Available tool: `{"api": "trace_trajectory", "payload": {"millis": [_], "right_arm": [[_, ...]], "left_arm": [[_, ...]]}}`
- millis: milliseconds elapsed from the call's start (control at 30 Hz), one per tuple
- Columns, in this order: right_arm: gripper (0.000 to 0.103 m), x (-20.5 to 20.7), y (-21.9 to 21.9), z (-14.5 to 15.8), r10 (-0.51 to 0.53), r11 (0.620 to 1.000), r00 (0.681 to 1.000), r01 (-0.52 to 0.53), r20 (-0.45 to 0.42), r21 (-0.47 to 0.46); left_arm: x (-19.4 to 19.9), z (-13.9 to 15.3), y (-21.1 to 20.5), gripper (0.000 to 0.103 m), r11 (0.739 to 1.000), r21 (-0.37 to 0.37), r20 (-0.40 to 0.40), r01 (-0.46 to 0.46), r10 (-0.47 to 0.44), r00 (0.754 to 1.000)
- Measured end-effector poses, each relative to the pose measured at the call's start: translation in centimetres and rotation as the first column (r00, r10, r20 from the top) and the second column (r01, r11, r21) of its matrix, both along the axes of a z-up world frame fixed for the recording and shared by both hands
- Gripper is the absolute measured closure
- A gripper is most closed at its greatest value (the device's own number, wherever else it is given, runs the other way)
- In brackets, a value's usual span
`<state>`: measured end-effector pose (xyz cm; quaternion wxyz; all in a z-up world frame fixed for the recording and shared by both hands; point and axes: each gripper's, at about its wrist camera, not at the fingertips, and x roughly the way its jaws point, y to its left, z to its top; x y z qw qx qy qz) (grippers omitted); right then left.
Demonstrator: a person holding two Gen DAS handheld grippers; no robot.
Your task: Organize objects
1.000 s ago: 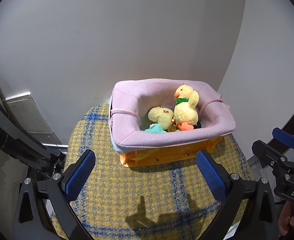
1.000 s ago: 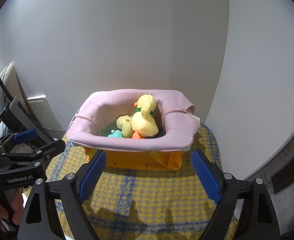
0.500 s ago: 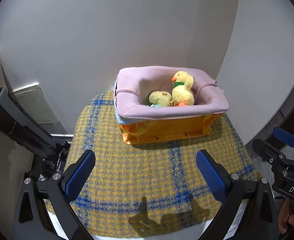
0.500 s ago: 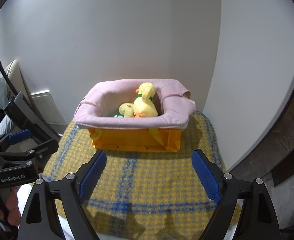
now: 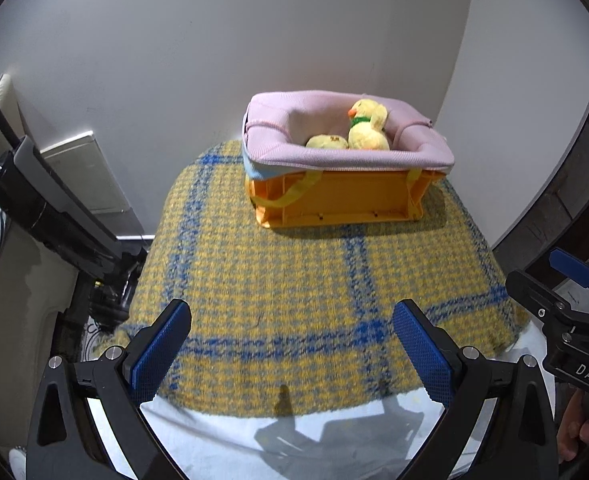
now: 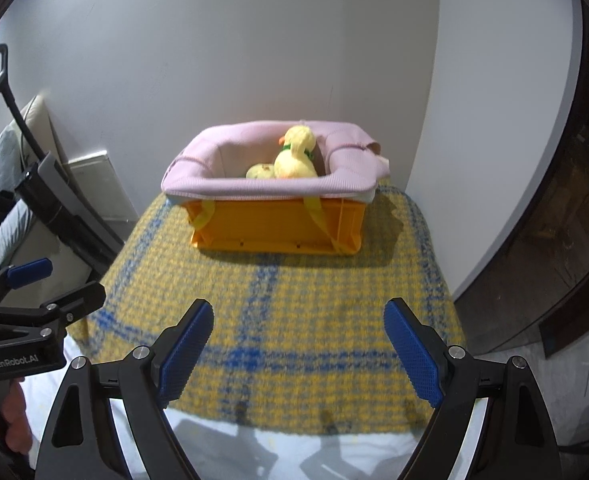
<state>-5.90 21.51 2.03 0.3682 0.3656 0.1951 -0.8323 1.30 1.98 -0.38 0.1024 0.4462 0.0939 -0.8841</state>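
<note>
With both the left gripper (image 5: pixel 290 354) and right gripper (image 6: pixel 298 354) spread wide and empty, well short of the orange crate (image 5: pixel 342 198) holding the plush duck (image 5: pixel 366 128), its loose pink liner (image 5: pixel 346 160) risked snagging any careless reach inside.

Left gripper (image 5: pixel 292 350) and right gripper (image 6: pixel 298 346) side by side, jaws spread wide, holding nothing.

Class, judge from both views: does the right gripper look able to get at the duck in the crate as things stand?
Probably yes. The right gripper is open and empty, and the duck stands above the crate's pink-lined rim with only bare blanket between. It would need to move forward first.
</note>
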Motion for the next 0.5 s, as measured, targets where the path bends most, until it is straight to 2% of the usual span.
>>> {"api": "trace_trajectory", "payload": {"millis": [233, 500], "right_arm": [[0.016, 0.8, 1.3, -1.2, -0.021, 1.000, 0.999, 0.021, 0.037, 0.009], [0.016, 0.6, 1.5, -1.2, -0.027, 1.000, 0.998, 0.027, 0.048, 0.011]], "left_arm": [[1.0, -1.4, 0.3, 0.000, 1.000, 0.007, 0.045, -0.002, 0.002, 0.999], [0.9, -1.7, 0.4, 0.000, 1.000, 0.013, 0.055, -0.005, 0.004, 0.998]]}}
